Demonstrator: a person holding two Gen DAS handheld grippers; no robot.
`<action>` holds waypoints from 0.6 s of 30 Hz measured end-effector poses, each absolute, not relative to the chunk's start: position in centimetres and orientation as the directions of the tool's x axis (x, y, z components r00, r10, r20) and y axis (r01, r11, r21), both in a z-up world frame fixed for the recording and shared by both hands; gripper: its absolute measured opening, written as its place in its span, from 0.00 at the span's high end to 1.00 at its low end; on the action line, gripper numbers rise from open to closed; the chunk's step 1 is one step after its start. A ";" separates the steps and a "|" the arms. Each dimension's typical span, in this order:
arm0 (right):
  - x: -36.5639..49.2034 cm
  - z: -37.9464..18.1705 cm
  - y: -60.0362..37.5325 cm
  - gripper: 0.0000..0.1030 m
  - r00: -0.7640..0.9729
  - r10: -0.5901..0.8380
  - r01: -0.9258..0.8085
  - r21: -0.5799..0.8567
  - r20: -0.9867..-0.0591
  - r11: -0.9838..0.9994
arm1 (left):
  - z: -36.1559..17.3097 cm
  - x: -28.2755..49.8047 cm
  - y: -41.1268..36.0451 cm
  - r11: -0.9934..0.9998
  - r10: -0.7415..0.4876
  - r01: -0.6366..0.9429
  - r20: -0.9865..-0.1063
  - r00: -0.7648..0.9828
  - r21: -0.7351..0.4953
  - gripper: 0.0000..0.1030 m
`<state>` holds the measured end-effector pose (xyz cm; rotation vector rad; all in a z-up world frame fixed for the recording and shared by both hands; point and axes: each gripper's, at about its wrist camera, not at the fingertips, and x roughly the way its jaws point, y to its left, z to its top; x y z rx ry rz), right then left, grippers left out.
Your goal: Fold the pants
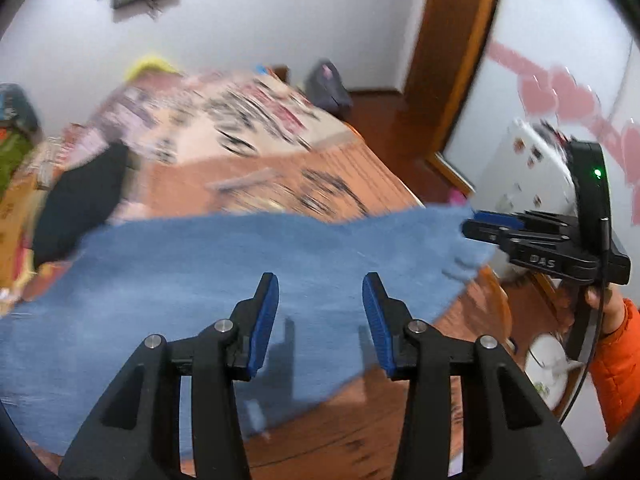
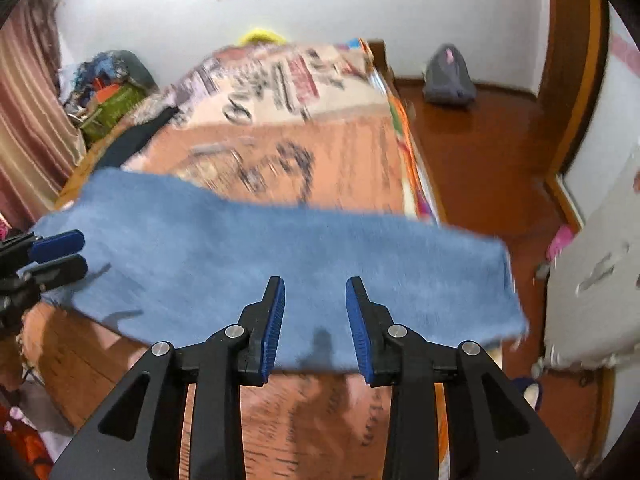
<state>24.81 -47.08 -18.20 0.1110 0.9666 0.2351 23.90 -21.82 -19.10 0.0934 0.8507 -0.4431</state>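
Left wrist view
Pants: the blue pants [image 1: 240, 264] lie spread on the bed [image 1: 360, 184], a broad band across the picture, blurred.
Long axis: it runs side to side here, one end out of frame at the left, the other toward the bed's right edge.
Left hand-held gripper: the left hand-held gripper [image 1: 320, 312] hangs over the cloth with its jaws apart and nothing between the pads; shadows of the fingers fall on the fabric below, so it looks clear of the cloth.
Right hand-held gripper: the right hand-held gripper [image 1: 474, 228] sits at the right end of the pants; whether its tips touch the cloth I cannot tell. A hand in an orange sleeve [image 1: 616, 356] holds it.
Surroundings: a patterned blanket [image 1: 224, 120] lies beyond the pants, a dark garment [image 1: 84, 200] to the left.

Right wrist view
Pants: the same blue band crosses the bed, its right end overhanging the bed's edge above the wooden floor [image 2: 492, 152].
Right hand-held gripper: jaws parted and empty above the near edge of the cloth.
Left hand-held gripper: seen at the left end of the pants, jaws slightly apart, with no cloth visibly pinched.
Doing the step well: likely a fold has just been laid. For the next one, I would take both ends at matching corners, pinch all the layers together, and carry them along the long axis so the edges meet squarely.
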 end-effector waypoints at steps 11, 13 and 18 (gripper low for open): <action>27.1 -11.8 -35.9 0.69 0.628 0.337 -0.314 0.168 -0.702 0.934 | -13.4 24.0 -2.2 0.977 -0.187 0.208 -0.651 0.736 -0.045 0.42; 27.5 -11.4 -34.1 0.66 0.628 0.352 -0.333 0.169 -0.695 0.928 | -13.0 23.9 1.7 0.984 -0.152 0.174 -0.639 0.754 -0.029 0.40; 29.2 -10.9 -27.5 0.59 0.618 0.385 -0.390 0.159 -0.685 0.907 | -13.3 24.2 10.1 0.996 -0.077 0.083 -0.656 0.751 -0.022 0.38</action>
